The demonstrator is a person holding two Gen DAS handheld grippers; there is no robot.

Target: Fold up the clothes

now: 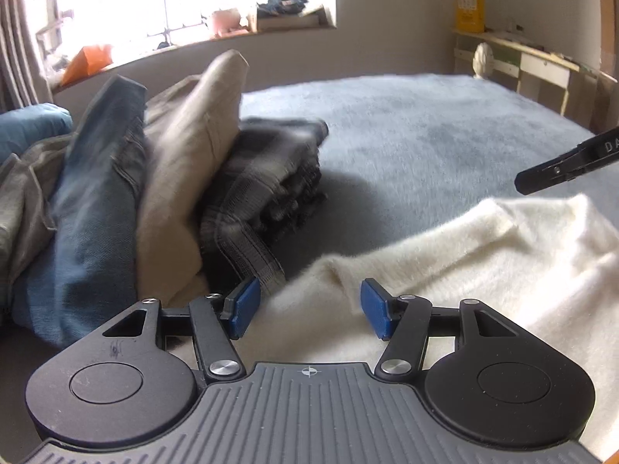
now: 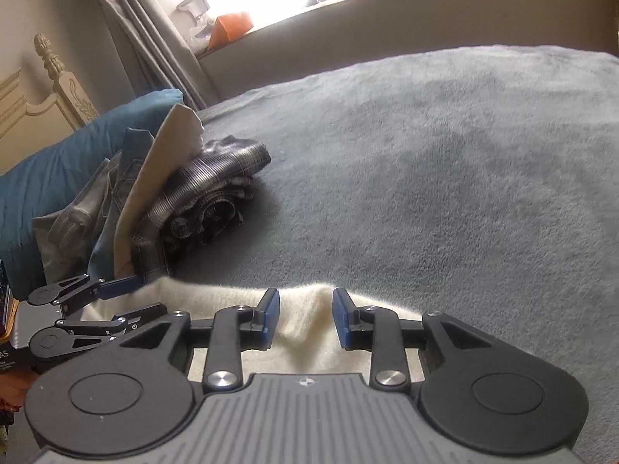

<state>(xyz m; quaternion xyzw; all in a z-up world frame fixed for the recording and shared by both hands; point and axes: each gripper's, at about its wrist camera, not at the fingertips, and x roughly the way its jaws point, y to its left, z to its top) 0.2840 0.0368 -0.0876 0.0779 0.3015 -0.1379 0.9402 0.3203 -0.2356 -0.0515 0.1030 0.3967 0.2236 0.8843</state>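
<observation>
- While several garments already lean folded in a stack (image 1: pixel 162 178) at the left side of the bed (image 1: pixel 406 123), jeans, a beige piece and a plaid one among them, the white fuzzy garment (image 1: pixel 483 255) looks not yet folded, so I judge the task partly done with this piece in hand.
- Spread on the grey bed cover, the white fuzzy garment lies just beside the stack, right under both pairs of tongs.
- Its long axis cannot be told for sure; from the left wrist view the visible part seems to run from the left tongs out toward the right.
- Left tongs (image 1: pixel 305 307) stand apart above the cloth, clamped on nothing.
- Right tongs (image 2: pixel 305 317) are also apart, straddling a raised ridge along the garment's far edge, ready to pinch it.
</observation>
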